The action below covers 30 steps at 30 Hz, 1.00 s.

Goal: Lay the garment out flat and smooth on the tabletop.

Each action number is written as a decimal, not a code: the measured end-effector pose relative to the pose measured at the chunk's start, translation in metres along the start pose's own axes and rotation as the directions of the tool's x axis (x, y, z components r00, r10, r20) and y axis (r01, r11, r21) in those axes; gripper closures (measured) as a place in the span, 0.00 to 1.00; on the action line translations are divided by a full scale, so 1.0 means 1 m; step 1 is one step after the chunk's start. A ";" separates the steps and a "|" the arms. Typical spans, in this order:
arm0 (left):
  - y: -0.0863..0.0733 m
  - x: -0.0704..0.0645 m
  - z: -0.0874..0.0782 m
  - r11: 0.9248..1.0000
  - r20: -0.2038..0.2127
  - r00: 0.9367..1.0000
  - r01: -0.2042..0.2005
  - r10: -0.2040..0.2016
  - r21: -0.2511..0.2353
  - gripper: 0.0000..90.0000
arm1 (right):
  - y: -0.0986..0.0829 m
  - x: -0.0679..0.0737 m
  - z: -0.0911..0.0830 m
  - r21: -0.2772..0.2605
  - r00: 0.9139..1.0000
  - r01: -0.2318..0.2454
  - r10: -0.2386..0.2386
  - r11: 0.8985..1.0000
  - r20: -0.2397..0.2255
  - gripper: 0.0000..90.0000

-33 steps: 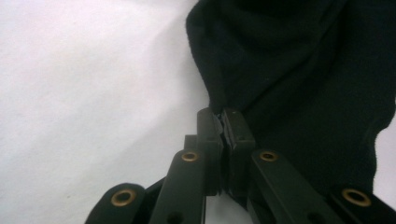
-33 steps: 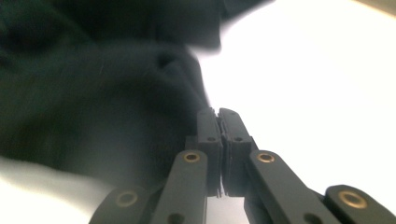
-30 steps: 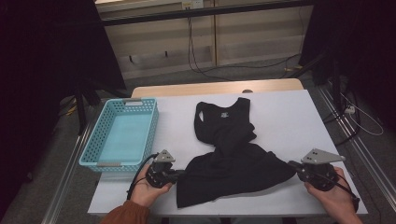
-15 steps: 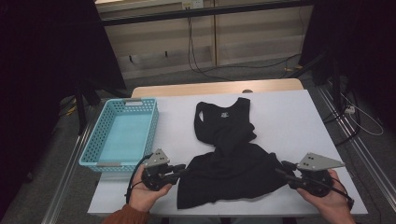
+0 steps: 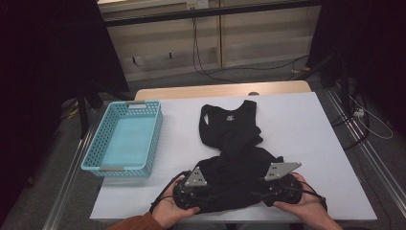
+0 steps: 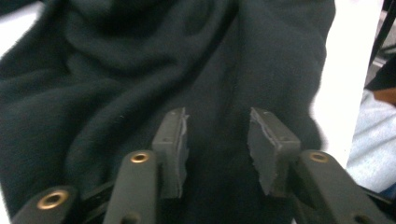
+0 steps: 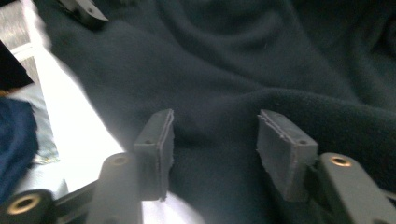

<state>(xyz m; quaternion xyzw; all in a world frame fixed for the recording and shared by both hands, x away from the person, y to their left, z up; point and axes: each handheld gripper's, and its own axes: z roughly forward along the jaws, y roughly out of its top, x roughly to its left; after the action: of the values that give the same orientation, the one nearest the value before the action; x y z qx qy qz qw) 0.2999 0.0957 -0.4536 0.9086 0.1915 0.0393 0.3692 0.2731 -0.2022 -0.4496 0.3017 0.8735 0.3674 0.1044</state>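
With both grippers — left gripper (image 5: 203, 197), right gripper (image 5: 258, 195) — spread-jawed over the near hem of the black garment (image 5: 234, 143) lying mid-table (image 5: 306, 120) beside the blue basket (image 5: 125, 139), the step looks like grasp approach — next, close both on the fabric.

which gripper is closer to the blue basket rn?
Left. The left gripper sits at the black garment's near hem, just below the blue basket's near right corner. The right gripper is farther right, across the garment.
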 end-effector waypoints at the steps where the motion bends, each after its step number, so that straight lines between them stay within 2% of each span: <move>1: 0.000 -0.001 0.000 1.000 -0.004 1.000 -0.011 0.011 0.001 0.60 | 0.000 -0.001 0.003 0.017 1.000 -0.002 0.003 1.000 -0.006 0.49; 4: 0.000 -0.004 0.002 0.999 -0.024 0.998 -0.049 0.049 0.006 0.59 | -0.002 -0.004 0.008 0.034 1.000 -0.027 0.027 0.999 0.005 0.42; 7: 0.000 -0.004 0.003 0.999 -0.022 0.999 -0.044 0.044 0.001 0.59 | -0.001 0.000 0.009 0.044 0.999 -0.016 0.014 0.999 0.037 0.47; 9: 0.000 -0.003 0.002 0.999 -0.017 0.999 -0.047 0.047 0.006 0.59 | -0.001 0.002 0.009 0.046 1.000 -0.013 0.012 0.999 0.026 0.57; 11: 0.000 -0.002 0.002 1.000 -0.011 1.000 -0.023 0.023 -0.001 0.59 | -0.001 0.001 0.007 0.047 1.000 -0.019 0.018 0.999 0.008 0.75; 12: 0.000 -0.001 0.002 1.000 0.003 1.000 0.002 -0.002 -0.015 0.59 | -0.002 0.001 0.006 0.047 1.000 -0.020 0.020 0.999 -0.008 0.82; 14: -0.001 0.006 0.000 0.999 0.048 0.998 0.035 -0.034 -0.015 0.59 | -0.002 0.005 0.005 0.050 1.000 -0.016 0.017 0.999 -0.019 0.94; 15: -0.002 0.007 0.000 0.999 0.051 0.998 0.038 -0.037 -0.019 0.59 | -0.002 0.009 0.005 0.056 1.000 -0.003 0.003 0.998 -0.011 0.95; 18: -0.002 0.003 -0.001 1.000 0.046 0.999 0.016 -0.015 -0.014 0.55 | -0.004 0.016 0.001 0.067 1.000 0.005 -0.004 0.998 -0.019 0.96; 20: -0.003 0.001 0.000 1.000 0.043 0.999 0.019 -0.018 -0.018 0.54 | -0.009 0.021 -0.003 0.066 0.999 0.002 0.000 0.998 -0.035 0.96; 24: -0.005 -0.001 -0.003 1.000 0.051 0.999 0.019 -0.018 -0.017 0.54 | -0.016 0.039 -0.010 0.062 0.999 -0.004 0.006 0.998 -0.034 0.96; 26: -0.006 -0.005 -0.003 1.000 0.039 0.999 -0.008 0.008 -0.015 0.54 | -0.019 0.046 -0.012 0.056 0.999 -0.016 0.018 0.998 -0.041 0.95; 27: -0.006 -0.006 -0.003 1.000 0.035 0.999 -0.012 0.012 -0.014 0.55 | -0.020 0.051 -0.013 0.056 0.999 -0.014 0.017 0.998 -0.051 0.95; 28: -0.007 -0.008 -0.005 0.999 0.029 0.999 -0.033 0.033 0.003 0.57 | -0.021 0.054 -0.014 0.056 0.998 -0.014 0.017 0.998 -0.055 0.95; 29: -0.007 -0.009 -0.005 0.999 0.019 0.999 -0.042 0.042 0.009 0.63 | -0.022 0.058 -0.015 0.051 0.998 -0.015 0.019 0.999 -0.065 0.95; 30: -0.007 -0.010 -0.006 0.997 0.009 0.998 -0.069 0.069 0.022 0.70 | -0.023 0.061 -0.015 0.047 0.997 -0.017 0.020 0.999 -0.070 0.95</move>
<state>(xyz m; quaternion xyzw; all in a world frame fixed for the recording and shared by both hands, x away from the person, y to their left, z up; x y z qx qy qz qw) 0.2872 0.1007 -0.4530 0.9188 0.1590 0.0461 0.3584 0.2083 -0.1867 -0.4522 0.2989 0.8821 0.3585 0.0634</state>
